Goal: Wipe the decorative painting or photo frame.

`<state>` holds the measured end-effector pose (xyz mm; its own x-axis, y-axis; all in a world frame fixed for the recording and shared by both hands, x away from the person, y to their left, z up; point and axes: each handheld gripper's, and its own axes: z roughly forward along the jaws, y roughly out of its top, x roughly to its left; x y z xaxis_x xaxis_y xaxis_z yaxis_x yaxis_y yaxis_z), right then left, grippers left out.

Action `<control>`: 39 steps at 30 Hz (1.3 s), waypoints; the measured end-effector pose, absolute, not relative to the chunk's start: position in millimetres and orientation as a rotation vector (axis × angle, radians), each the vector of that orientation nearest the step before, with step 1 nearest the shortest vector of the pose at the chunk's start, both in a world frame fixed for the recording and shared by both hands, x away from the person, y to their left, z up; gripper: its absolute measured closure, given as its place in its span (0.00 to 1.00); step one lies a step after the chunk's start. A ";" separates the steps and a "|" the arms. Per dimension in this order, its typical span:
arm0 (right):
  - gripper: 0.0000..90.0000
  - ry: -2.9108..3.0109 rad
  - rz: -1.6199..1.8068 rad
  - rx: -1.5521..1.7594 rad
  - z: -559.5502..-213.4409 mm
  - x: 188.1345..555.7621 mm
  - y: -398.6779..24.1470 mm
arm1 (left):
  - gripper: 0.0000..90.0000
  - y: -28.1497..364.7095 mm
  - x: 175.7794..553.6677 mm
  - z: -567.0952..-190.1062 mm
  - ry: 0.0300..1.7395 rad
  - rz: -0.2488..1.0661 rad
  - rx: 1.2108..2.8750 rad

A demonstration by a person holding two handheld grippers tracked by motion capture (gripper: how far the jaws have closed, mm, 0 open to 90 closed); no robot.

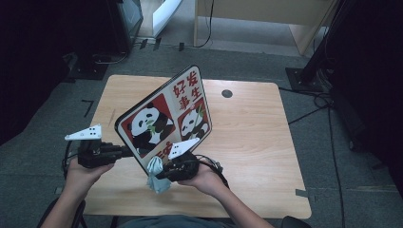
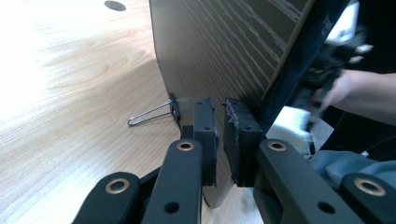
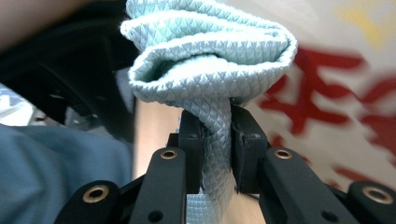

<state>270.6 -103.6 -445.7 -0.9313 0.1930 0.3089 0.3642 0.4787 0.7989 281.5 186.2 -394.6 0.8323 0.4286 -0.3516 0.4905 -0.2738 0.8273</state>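
Above the wooden table [image 1: 256, 142], left fingers [image 2: 205, 135] clamp the panda board [image 1: 166, 116]; right fingers [image 3: 191, 140] pinch the cloth [image 3: 210, 60].

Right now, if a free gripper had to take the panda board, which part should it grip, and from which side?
Probably the thin edge at the lower left of the panda board, coming from the left, where the left gripper already pinches it. The board is a flat, thin panel tilted up on edge, so jaws can close across its thickness. The lower right is taken: there the right gripper holds a cloth.
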 end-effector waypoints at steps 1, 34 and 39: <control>0.85 -2.543 -1.437 -0.459 -440.6 267.3 -100.6 | 0.93 186.2 281.3 -394.5 0.689 -0.068 1.901; 0.86 -2.559 -1.232 -0.386 -467.4 261.9 -67.5 | 0.91 182.9 274.0 -395.9 0.695 -0.033 1.896; 0.86 -2.567 -1.232 -0.404 -468.4 263.2 -72.0 | 0.91 183.0 274.7 -396.1 0.695 -0.034 1.893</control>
